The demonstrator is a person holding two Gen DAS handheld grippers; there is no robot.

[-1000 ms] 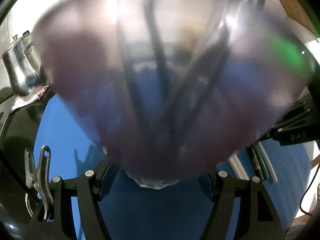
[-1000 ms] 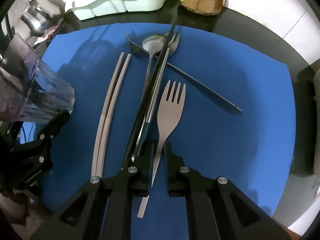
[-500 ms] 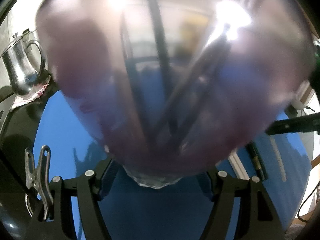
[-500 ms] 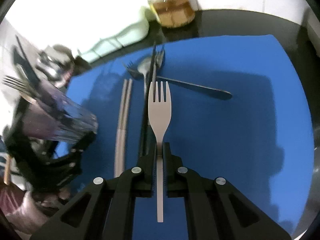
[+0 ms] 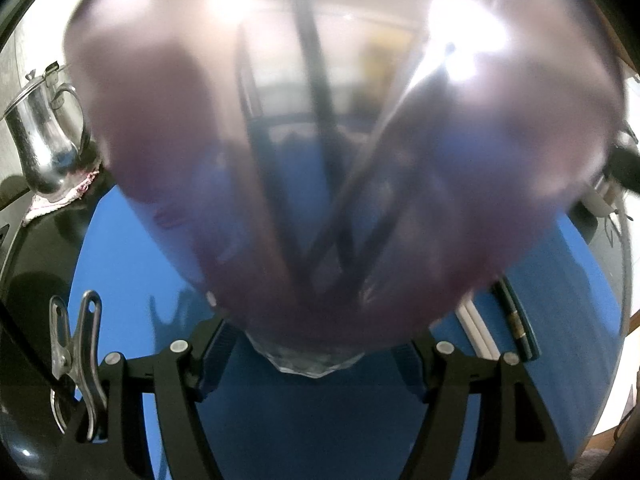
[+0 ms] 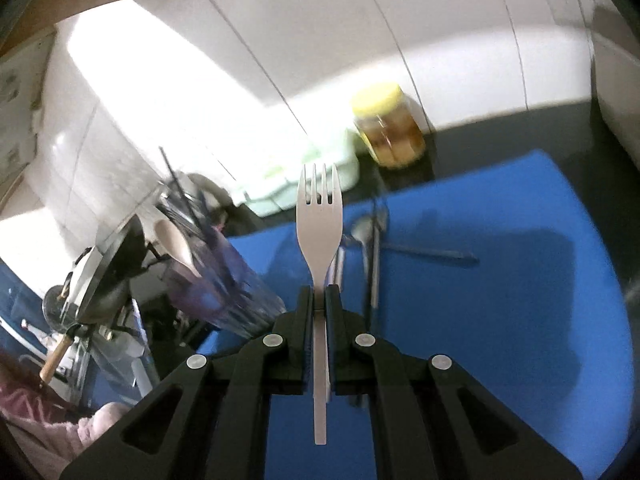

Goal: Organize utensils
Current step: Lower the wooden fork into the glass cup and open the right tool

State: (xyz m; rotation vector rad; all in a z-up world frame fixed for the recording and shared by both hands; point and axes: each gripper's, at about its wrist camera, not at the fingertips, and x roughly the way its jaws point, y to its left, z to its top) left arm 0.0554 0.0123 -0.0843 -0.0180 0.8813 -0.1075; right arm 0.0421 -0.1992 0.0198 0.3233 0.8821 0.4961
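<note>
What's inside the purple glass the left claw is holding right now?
The purple glass holds a pale spoon and several dark, thin utensils leaning crossed against each other. Their lower ends blur behind the tinted wall, so an exact count or type is not readable.

A fork (image 6: pixel 319 216) of matt beige plastic is seen, and a tumbler (image 5: pixel 320 160) of translucent purple-tinted glass or plastic, ribbed in the right wrist view. The mat (image 6: pixel 500 320) is rendered as smooth matt blue, the counter (image 5: pixel 36 248) as glossy black. A jug (image 5: pixel 44 136) of polished metal, a steel clip (image 5: pixel 76 360) and a glass jar (image 6: pixel 390 128) with a yellow plastic lid are noted.
</note>
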